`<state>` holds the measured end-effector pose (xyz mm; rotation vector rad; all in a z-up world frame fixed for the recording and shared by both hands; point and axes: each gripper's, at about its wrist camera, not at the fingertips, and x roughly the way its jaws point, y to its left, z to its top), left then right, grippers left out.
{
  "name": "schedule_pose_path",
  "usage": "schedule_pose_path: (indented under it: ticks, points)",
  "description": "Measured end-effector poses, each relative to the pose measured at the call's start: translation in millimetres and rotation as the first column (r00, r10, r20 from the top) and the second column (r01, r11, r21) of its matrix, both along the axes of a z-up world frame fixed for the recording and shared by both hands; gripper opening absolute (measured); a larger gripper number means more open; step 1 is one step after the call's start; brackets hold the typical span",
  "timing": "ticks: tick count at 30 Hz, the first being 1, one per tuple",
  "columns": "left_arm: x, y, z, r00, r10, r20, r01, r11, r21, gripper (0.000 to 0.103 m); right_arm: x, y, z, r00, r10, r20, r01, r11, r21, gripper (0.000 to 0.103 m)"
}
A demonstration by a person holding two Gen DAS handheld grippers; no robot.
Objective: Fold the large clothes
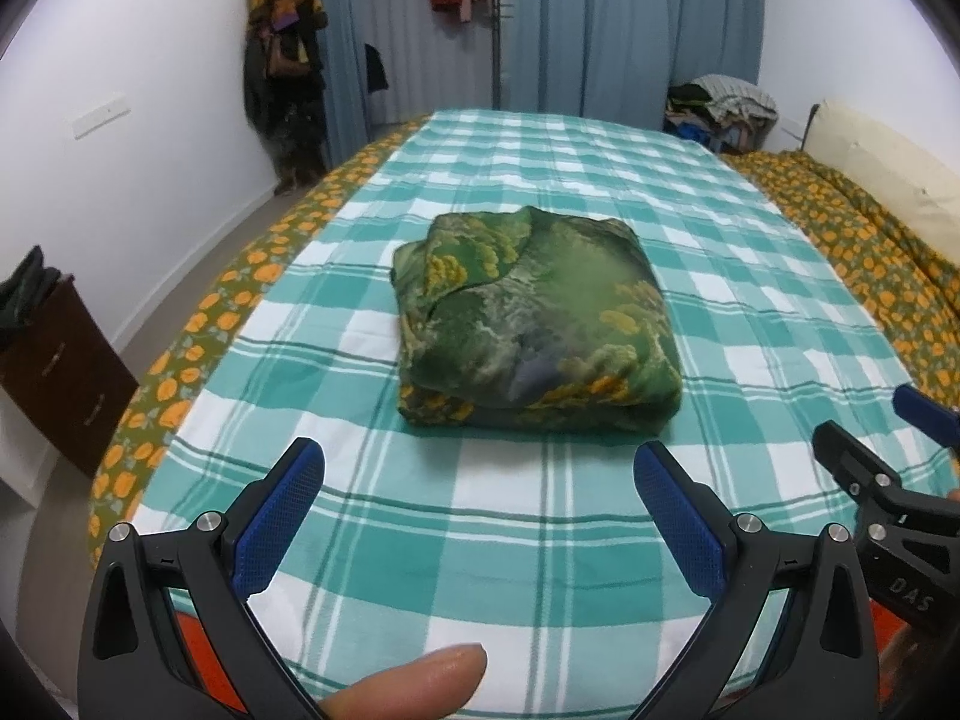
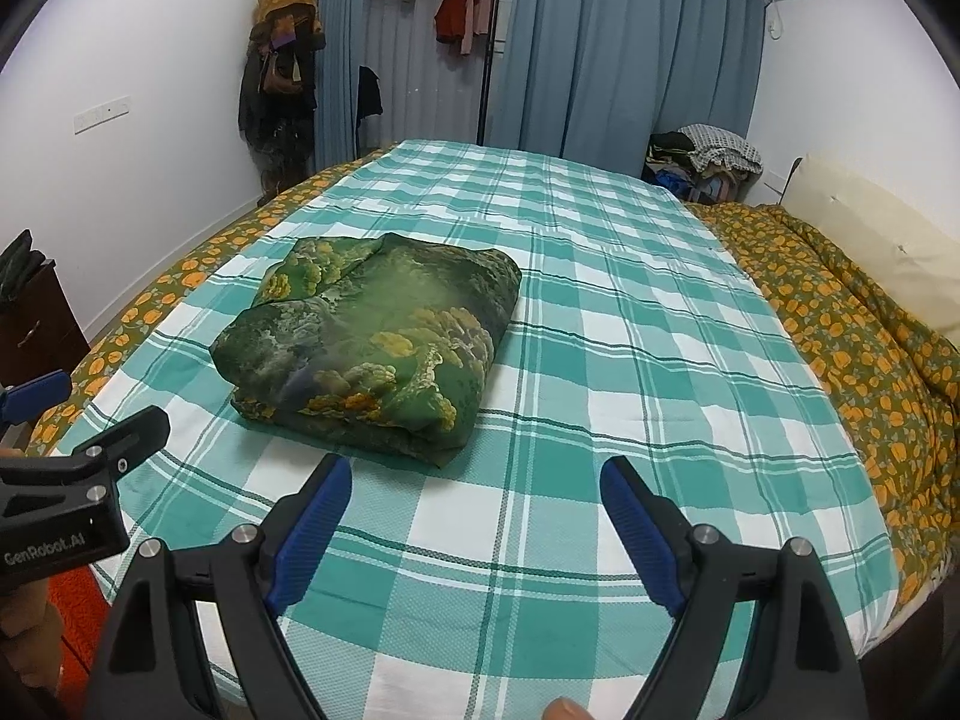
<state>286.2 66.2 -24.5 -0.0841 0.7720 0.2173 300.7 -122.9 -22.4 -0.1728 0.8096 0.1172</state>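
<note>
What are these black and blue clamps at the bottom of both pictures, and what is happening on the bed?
They are two hand-held grippers; a person holds one in each hand, and each carries a camera looking along its fingers. One picture comes from the left gripper, the other from the right gripper. Both are open and hold nothing. On the checked bedsheet lies a green patterned cloth, already folded into a thick square bundle. Each picture also catches the other gripper at its edge.

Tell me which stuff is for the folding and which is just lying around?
For the job: green cloth, folded on the checked sheet; left claw and right claw, both open.

Lying about: clothes pile, hanging clothes, pillow, drawers.
</note>
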Motion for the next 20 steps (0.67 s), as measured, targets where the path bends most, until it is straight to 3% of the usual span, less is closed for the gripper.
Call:
schedule_pose_path:
  ticks: [3, 20]
  points:
    - [-0.4, -0.9, 0.7, 1.000, 0.014, 0.005, -0.014, 0.999, 0.031, 0.103, -0.1, 0.8, 0.3, 1.000, 0.002, -0.003, -0.002, 1.000, 0.001, 0.087]
    - [0.6, 0.2, -5.2, 1.000, 0.000, -0.009, 0.000, 1.000, -0.022, 0.103, -1.9, -0.6, -4.7, 1.000, -0.001, -0.019, 0.001, 1.000, 0.003, 0.087]
